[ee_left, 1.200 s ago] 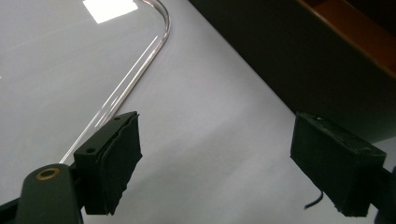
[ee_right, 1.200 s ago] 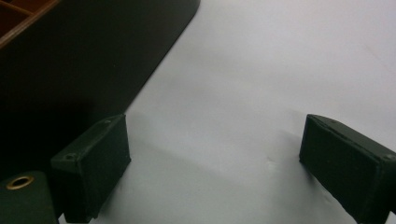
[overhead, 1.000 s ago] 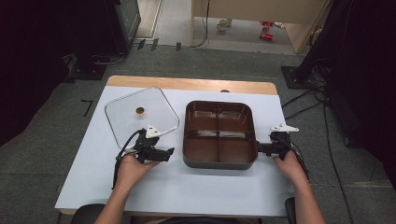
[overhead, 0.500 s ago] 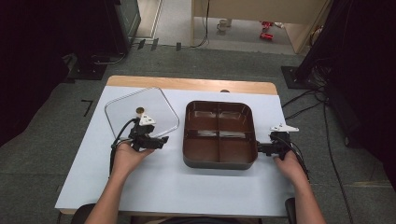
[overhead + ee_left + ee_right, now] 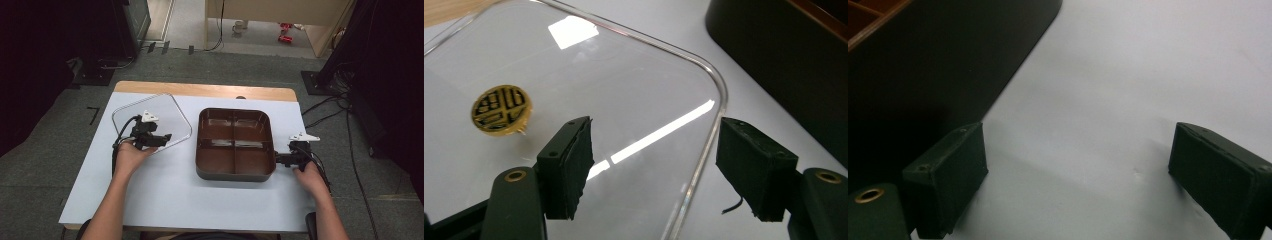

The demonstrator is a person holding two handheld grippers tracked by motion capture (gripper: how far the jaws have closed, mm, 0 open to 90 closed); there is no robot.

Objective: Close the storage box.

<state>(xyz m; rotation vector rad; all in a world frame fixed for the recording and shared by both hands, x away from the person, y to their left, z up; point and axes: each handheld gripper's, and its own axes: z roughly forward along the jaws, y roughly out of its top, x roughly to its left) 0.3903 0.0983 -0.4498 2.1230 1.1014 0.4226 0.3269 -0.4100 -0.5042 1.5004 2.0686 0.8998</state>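
At lid's (image 5: 574, 75) corner | left tool (image 5: 654, 165) narrowing, astride rim, pads clear | right tool (image 5: 1078, 185) wide | box (image 5: 923, 65) cropped

We see a clear square glass lid (image 5: 624, 90) with a round gold knob (image 5: 501, 109) patterned in black lattice. The dark brown four-compartment tray (image 5: 235, 172) shows reddish-brown inside. The desk (image 5: 165, 200) is pale grey-white; the foam fingers (image 5: 569, 167) are black.
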